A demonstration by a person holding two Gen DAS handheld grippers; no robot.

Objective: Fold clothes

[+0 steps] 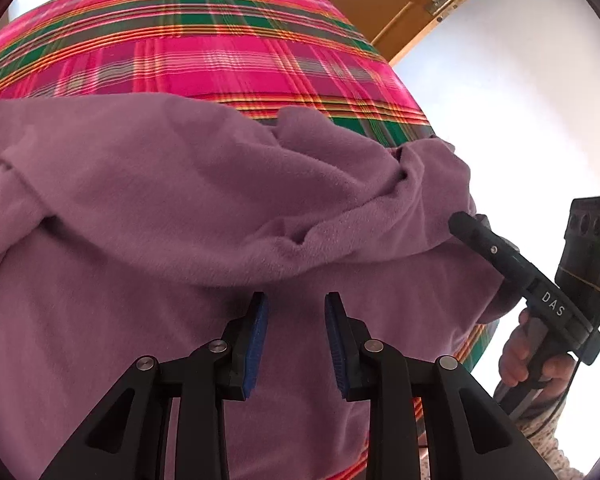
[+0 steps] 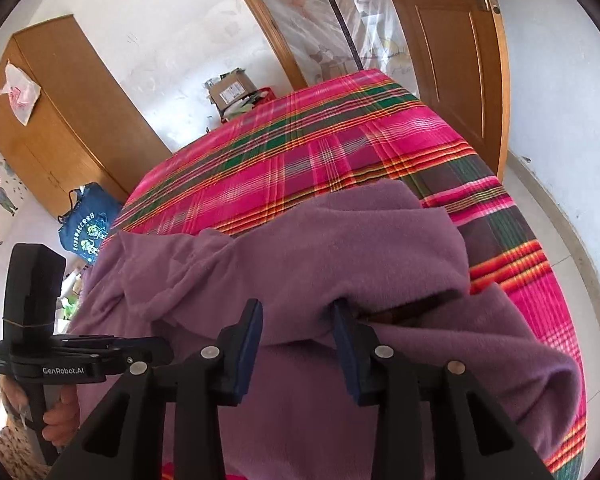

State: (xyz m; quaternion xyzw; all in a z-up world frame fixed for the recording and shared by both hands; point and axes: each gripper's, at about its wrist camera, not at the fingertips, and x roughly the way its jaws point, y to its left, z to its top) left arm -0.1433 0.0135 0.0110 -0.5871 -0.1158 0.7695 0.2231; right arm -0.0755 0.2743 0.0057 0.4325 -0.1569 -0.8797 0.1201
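Observation:
A purple fleece garment (image 1: 180, 208) lies spread on a bed under a pink and green plaid cover (image 1: 204, 60). A folded-over layer bunches toward its right side. My left gripper (image 1: 296, 304) hovers over the garment's near part, its blue pads apart with nothing between them. In the right wrist view, my right gripper (image 2: 296, 312) stands open at the folded layer of the garment (image 2: 340, 248). A hanging fold lies between the jaws and drapes over the right fingertip, but the pads do not press it. The left wrist view shows the right gripper (image 1: 466, 222) at the fold's right edge.
The bed's right edge drops to a pale floor (image 1: 520, 120). A wooden door (image 2: 456, 60) stands beyond the far corner. A wardrobe (image 2: 68, 120), a blue bag (image 2: 86, 220) and a cardboard box (image 2: 232, 90) sit at the back left. A hand (image 1: 520, 356) holds the right gripper's handle.

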